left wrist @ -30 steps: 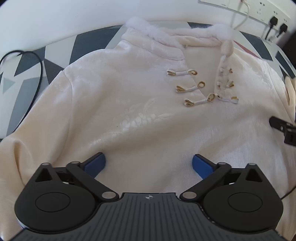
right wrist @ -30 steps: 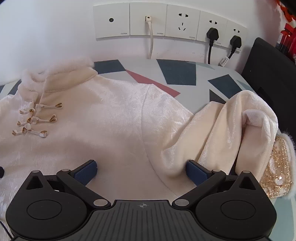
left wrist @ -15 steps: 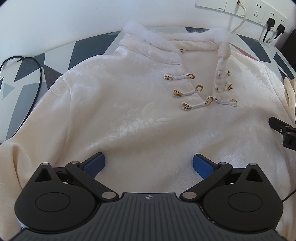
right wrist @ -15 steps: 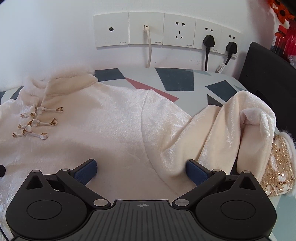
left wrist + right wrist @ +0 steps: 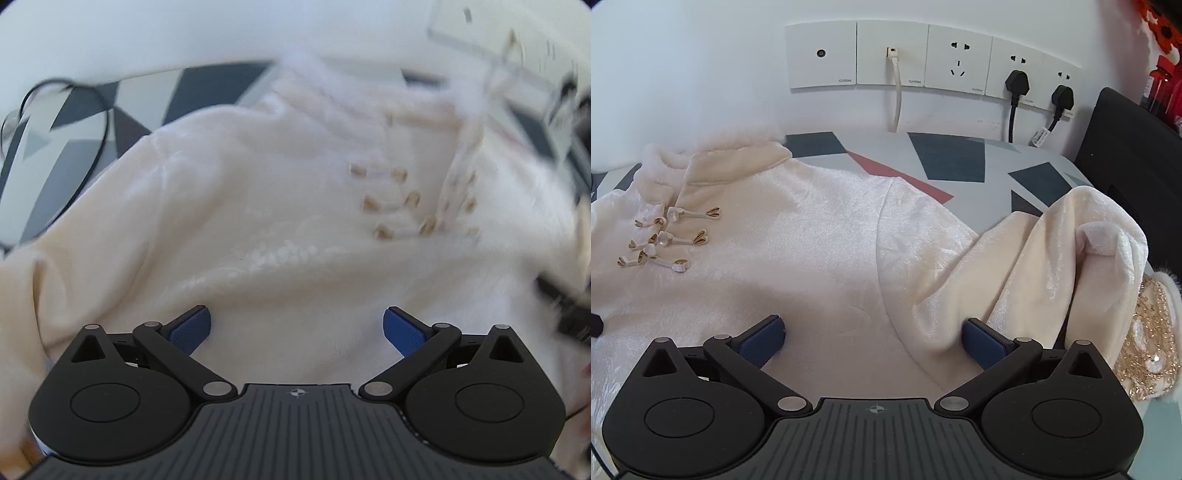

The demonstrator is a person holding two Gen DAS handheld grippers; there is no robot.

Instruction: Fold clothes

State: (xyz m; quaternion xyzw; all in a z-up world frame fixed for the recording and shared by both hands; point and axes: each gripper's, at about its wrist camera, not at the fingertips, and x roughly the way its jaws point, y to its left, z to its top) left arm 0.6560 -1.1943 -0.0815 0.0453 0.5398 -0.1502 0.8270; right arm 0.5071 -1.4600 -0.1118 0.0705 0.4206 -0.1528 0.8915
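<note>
Two grippers sit spread over the jacket, which lies front-up on the patterned table, collar toward the wall. My left gripper has its jaws wide and nothing between them; its view is smeared, so I judge a grab from here could land blind and bunch the chest cloth. The frog buttons could snag a pad if I sweep across them. My right gripper is also parted and empty, hovering by the armpit seam. Further right, the sleeve is heaped near the table edge, with its beaded cuff hanging; a careless tug could drag it off.
</note>
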